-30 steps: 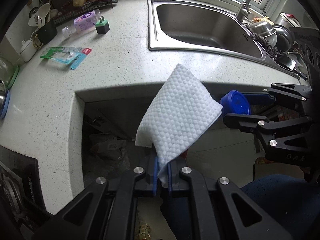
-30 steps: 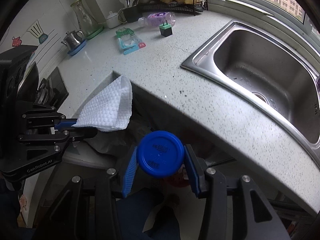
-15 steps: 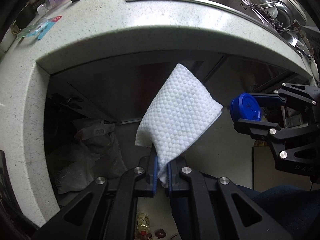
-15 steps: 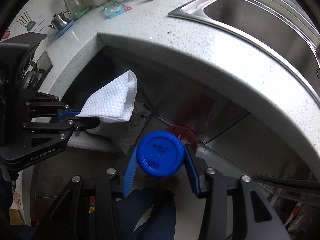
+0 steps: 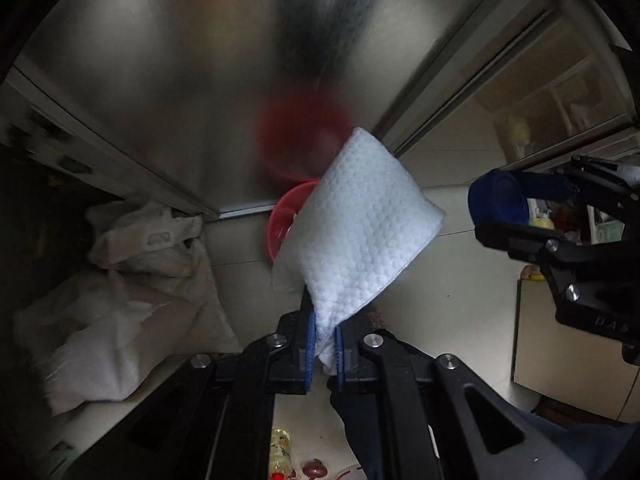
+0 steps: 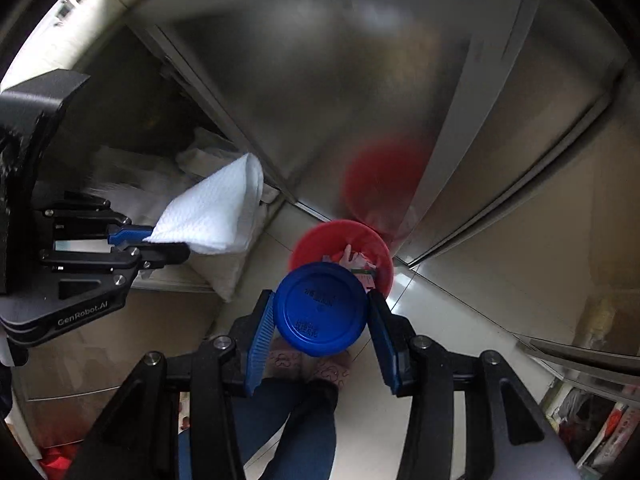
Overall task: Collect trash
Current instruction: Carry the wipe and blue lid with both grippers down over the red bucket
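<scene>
White embossed paper towel (image 5: 362, 232), folded into a soft wedge, was pinched by its lower corner between the nearly closed pads of the left gripper (image 5: 323, 344) and stood up above them. Round blue lid (image 6: 320, 309) was clamped edge to edge by the right gripper (image 6: 321, 334), directly over the red bin (image 6: 372, 246) on the floor.

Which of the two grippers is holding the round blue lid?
The right gripper holds the blue lid between its blue pads; the left gripper instead pinches a white paper towel.
</scene>
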Tool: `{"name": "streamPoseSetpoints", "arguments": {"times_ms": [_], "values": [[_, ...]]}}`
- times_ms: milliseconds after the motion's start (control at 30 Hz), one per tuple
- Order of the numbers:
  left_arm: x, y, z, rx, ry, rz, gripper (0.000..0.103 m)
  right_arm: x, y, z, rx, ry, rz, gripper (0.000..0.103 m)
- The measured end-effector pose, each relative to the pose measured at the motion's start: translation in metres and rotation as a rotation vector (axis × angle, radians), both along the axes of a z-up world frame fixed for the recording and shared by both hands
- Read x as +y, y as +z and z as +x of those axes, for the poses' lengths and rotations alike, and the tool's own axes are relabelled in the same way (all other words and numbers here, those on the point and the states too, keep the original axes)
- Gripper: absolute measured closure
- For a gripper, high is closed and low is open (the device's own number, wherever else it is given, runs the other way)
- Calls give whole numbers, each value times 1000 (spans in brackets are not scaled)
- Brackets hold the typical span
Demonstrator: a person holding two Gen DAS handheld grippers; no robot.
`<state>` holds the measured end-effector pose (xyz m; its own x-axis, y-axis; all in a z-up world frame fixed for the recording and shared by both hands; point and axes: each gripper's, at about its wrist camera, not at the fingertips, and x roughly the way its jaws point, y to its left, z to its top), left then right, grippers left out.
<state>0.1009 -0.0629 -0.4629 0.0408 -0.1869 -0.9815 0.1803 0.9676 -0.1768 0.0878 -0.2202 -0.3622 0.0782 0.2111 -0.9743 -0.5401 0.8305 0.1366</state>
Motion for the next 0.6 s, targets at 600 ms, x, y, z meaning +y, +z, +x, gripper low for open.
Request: {"name": "streamPoseSetpoints", "arguments": {"times_ms": [600], "values": [[-13, -206, 21, 66, -40, -1, 96, -13, -178, 20, 72, -59, -45, 60]]}}
